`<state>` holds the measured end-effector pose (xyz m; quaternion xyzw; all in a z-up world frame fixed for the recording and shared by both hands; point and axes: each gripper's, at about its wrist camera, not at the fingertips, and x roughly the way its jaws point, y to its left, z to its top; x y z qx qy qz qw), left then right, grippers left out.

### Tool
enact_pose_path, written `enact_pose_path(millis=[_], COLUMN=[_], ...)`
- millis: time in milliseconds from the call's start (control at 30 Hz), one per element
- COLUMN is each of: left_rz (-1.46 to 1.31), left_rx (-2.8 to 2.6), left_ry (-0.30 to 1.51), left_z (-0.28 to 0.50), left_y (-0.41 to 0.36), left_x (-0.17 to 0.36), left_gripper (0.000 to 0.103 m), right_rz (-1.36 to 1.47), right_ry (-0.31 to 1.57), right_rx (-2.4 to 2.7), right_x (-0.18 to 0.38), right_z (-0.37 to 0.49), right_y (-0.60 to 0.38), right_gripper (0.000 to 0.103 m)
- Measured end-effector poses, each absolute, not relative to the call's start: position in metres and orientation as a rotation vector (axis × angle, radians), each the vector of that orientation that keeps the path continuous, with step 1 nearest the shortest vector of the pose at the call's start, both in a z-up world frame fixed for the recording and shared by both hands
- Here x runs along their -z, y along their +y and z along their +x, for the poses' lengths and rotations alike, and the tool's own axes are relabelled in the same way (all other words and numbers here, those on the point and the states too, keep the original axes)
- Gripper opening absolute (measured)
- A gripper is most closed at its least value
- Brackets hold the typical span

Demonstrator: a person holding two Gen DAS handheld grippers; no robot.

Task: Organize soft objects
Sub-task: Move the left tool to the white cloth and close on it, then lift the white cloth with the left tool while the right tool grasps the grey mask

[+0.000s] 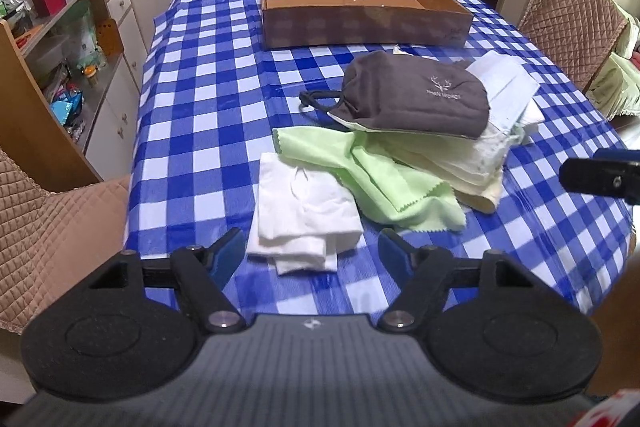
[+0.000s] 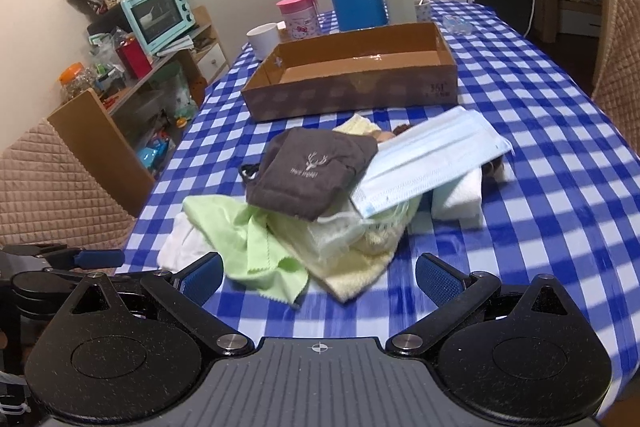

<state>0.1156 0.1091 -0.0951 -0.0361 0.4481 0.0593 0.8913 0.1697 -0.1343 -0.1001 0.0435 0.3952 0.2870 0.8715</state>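
Checked tablecloth under cardboard box, shelves alongside.

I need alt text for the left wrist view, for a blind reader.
The open left gripper hovers near a pile of soft items on a blue checked table: white cloth, green cloth, grey mask. An empty cardboard box stands behind.

The left gripper has a grey ribbed body with a small white crosshair mark, two round speckled black discs, black linkage arms pinned with silver screws, and blue textured pads on its jaws. The right gripper looks identical: grey ribbed centre, crosshair, black discs, silver screws, blue ridged pads.
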Motion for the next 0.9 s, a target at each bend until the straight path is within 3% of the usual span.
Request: enact_pose_path(millis=[533,633,800,900], left_rz=[-0.112,-0.126,-0.145,-0.144], left_rx=[-0.179,-0.18,-0.167,-0.182], left_ry=[1.036,1.048,1.039,1.032], left_z=[0.173,0.178,0.174,0.169], left_y=[0.123,0.126,0.132,0.134], left_x=[0.136,0.142,0.142,0.137], left_gripper=[0.069,0.055,0.023,0.015], right_rz=[0.082,0.073,0.043,0.017], right_ry=[0.864,0.862,0.844,0.831], right_rx=[-0.631,-0.64,-0.669,-0.691], right_x=[0.112,0.113,0.111,0.111], right_z=[0.228,0.234,0.243,0.247], right_y=[-0.134,-0.134,-0.129,-0.122], right_gripper=[0.101,0.1,0.1,0.099])
